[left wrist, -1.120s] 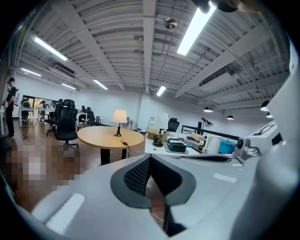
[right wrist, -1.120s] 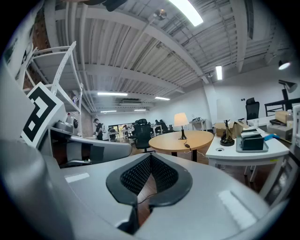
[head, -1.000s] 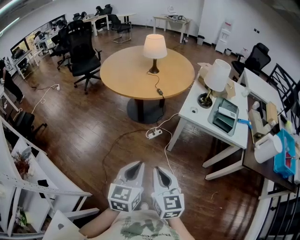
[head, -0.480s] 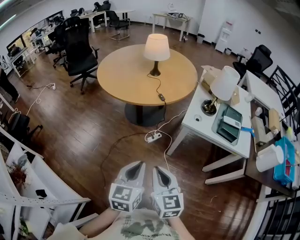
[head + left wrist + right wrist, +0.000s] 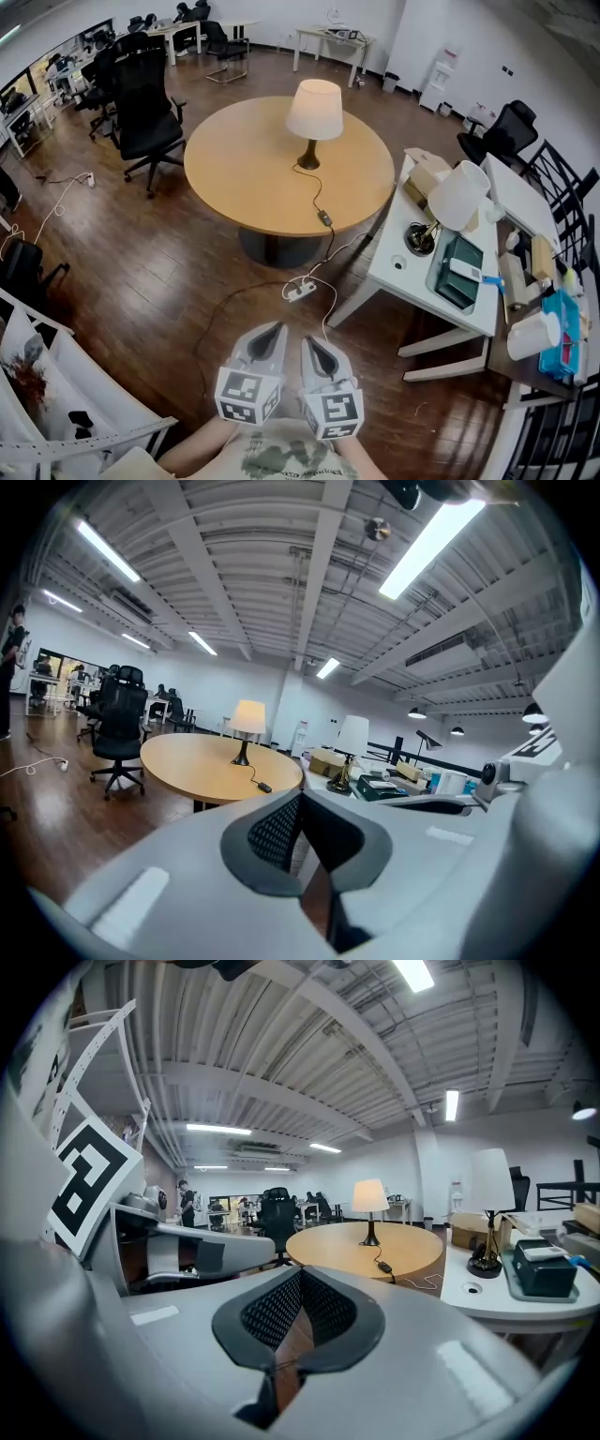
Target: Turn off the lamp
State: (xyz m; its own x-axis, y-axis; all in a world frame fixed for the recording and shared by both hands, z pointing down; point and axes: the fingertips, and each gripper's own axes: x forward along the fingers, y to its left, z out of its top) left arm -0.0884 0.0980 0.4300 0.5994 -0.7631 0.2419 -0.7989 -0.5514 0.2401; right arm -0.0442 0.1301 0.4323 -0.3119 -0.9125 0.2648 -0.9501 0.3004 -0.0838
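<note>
Left gripper (image 5: 270, 336) and right gripper (image 5: 317, 345): both have jaws pressed together with nothing between them, side by side at 6 o'clock in the head view. Lamp (image 5: 313, 111) is lit and upright on the round table (image 5: 244, 169) at 12 o'clock (well apart from both grippers). Its cord switch (image 5: 324, 218) lies near the table edge.
</note>
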